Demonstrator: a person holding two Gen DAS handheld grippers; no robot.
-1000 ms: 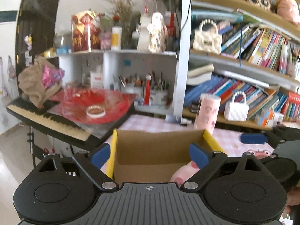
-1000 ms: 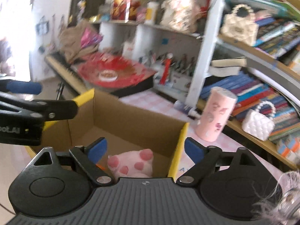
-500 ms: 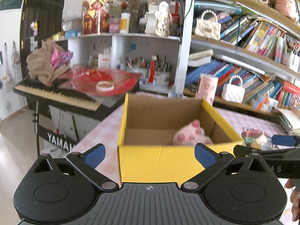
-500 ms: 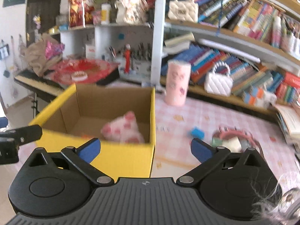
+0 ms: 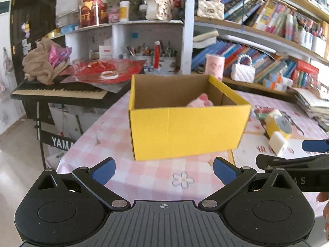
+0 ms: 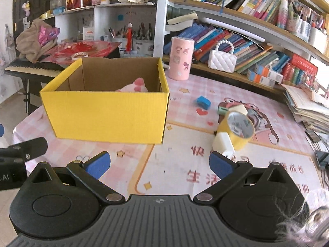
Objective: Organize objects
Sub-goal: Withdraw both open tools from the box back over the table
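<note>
Your right gripper (image 6: pixel 158 164) has just been opening; jaws are now wide, nothing between them, over the pink checked tablecloth (image 6: pixel 181 170). Ahead left you've got the yellow cardboard box (image 6: pixel 107 115), open top, pink plush toy (image 6: pixel 135 86) inside. To its right: blue block (image 6: pixel 202 102), yellow tape roll (image 6: pixel 238 129) touching a white block (image 6: pixel 223 143). Pink cylinder (image 6: pixel 181 58) and white quilted purse (image 6: pixel 221 60) stand by the bookshelf (image 6: pixel 257 30). Your left gripper's finger (image 6: pixel 26 147) shows at the left edge.
</note>
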